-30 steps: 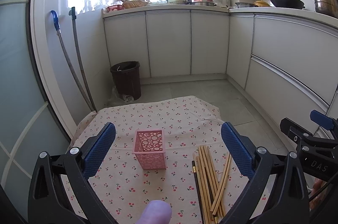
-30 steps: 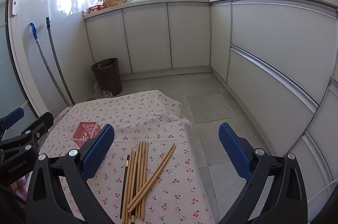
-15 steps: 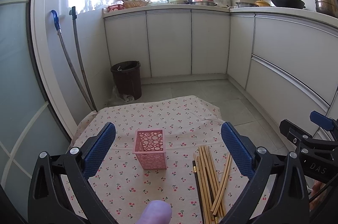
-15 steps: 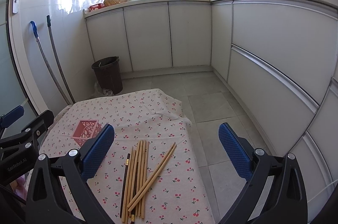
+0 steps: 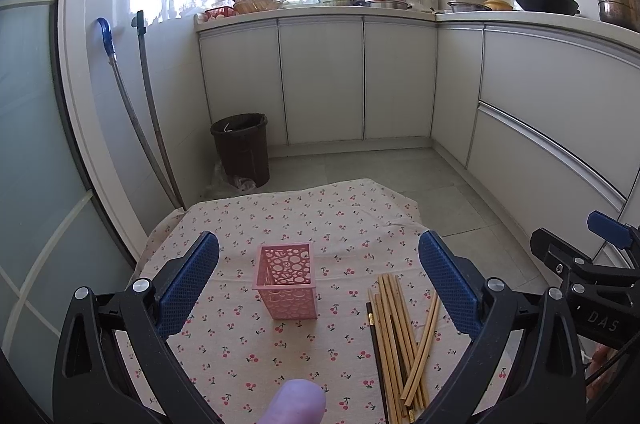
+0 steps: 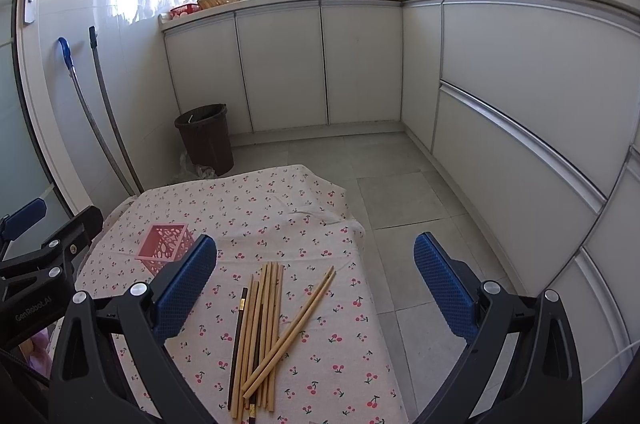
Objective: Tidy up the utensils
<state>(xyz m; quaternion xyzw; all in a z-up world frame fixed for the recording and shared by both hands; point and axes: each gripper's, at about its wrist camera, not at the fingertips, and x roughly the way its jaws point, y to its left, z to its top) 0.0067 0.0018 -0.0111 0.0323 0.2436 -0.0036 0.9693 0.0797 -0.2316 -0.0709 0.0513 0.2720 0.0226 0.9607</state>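
A pink perforated holder (image 5: 287, 280) stands upright on a cherry-print cloth (image 5: 312, 220). Several wooden chopsticks (image 5: 400, 328) and a dark one lie loose to its right. My left gripper (image 5: 318, 280) is open and empty, above the cloth, with the holder between its fingers in view. My right gripper (image 6: 316, 288) is open and empty, above the chopsticks (image 6: 268, 320), with the holder (image 6: 162, 248) at its left. Each gripper shows at the edge of the other's view.
A dark bin (image 5: 242, 148) stands beyond the cloth by white cabinets (image 5: 360, 80). Two long handles (image 5: 148, 112) lean on the left wall. The cloth's right edge (image 6: 360, 236) drops to a tiled floor (image 6: 404, 184).
Both views have shifted very slightly; the objects on the cloth have not moved and both grippers stay open.
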